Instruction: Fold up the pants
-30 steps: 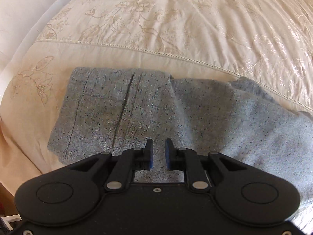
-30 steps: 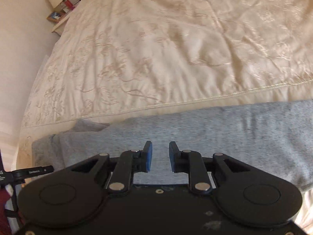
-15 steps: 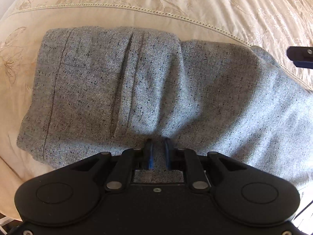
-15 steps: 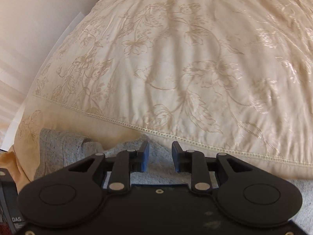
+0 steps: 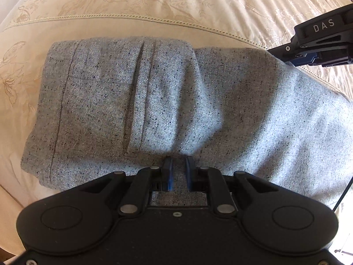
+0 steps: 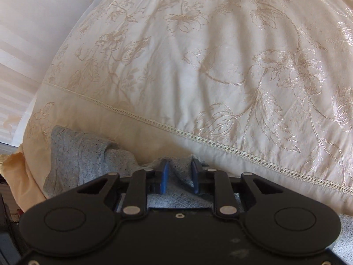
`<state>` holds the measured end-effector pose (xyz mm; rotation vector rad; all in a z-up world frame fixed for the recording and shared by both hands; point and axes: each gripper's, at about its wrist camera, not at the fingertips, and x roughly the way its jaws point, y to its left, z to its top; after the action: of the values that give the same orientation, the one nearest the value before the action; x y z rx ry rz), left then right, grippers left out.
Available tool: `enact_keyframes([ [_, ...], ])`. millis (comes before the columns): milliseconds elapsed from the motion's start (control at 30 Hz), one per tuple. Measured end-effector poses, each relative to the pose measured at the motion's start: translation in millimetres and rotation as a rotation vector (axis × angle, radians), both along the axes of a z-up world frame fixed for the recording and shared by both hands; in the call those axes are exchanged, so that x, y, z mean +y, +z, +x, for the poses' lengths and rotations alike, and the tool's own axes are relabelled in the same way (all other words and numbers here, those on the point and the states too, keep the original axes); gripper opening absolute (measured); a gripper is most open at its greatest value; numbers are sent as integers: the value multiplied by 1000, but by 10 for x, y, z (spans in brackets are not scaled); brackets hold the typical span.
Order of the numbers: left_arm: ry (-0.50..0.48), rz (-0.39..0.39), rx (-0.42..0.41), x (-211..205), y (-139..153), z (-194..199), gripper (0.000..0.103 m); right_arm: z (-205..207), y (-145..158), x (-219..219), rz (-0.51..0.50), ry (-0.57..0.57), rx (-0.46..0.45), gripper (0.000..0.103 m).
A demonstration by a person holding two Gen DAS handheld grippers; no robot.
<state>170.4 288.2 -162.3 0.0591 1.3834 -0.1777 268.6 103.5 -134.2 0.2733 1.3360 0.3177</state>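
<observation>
Left wrist view: grey pants [image 5: 176, 101] partly folded on bed [image 5: 132, 6]; left gripper [image 5: 178, 167] and right gripper [image 6: 178, 172] each pinch an edge, another fold remaining.

Left matte-black plastic two-finger gripper [image 5: 178, 172]: blue pads, silver pivot pins, two round raised discs on base. Right black gripper [image 6: 179, 175]: same build; at upper right of the left view, white "DAS" lettering, small screws.

Grey speckled pants [image 5: 154, 101] lie folded on bedspread [image 5: 154, 6].
</observation>
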Motion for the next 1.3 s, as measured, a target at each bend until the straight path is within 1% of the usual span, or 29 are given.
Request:
enact_keyframes([
  [100,-7,-3,-11,-25,96,-30,21,-199,172,45,-30,49,-71,3],
  [233,28,-28,-94,56,395,18,21,-547,356,67,-15,61,-129,3],
  [333,76,-34,-152,134,563,146,21,-785,386,133,-23,73,-139,3],
  [467,143,-46,-152,217,609,414,20,-989,336,245,-44,80,-133,3],
  [533,146,-66,-154,164,620,507,20,-1072,297,280,-52,81,-132,3],
  [600,106,-86,-158,-8,572,582,20,-1106,263,322,-61,82,-134,3],
  [633,78,-91,-158,-119,609,612,20,-1113,250,337,-67,83,-137,3],
  [733,-20,-119,-162,-388,558,593,21,-1136,220,389,-78,81,-144,3],
  [767,-47,-127,-153,-465,507,596,22,-1144,212,382,-79,75,-144,3],
  [900,-98,-89,-79,-619,248,508,22,-1135,184,347,-87,54,-144,3],
  [967,-98,-86,-35,-601,115,452,22,-1138,184,322,-97,45,-138,5],
  [1000,-87,-101,-24,-562,74,425,22,-1138,192,300,-99,36,-134,10],
  [1067,-62,-141,-24,-479,42,396,22,-1144,240,214,-99,-3,-145,13],
  [1100,-52,-155,-22,-448,41,389,22,-1148,276,147,-89,-33,-149,20],
  [1167,-40,-172,-17,-411,45,382,23,-1125,319,20,-55,-101,-150,26],
  [1233,-37,-176,-17,-410,48,388,23,-1061,312,-86,-10,-152,-131,28],
  [1300,-39,-172,-23,-404,64,371,23,-948,265,-123,19,-172,-97,29],
])
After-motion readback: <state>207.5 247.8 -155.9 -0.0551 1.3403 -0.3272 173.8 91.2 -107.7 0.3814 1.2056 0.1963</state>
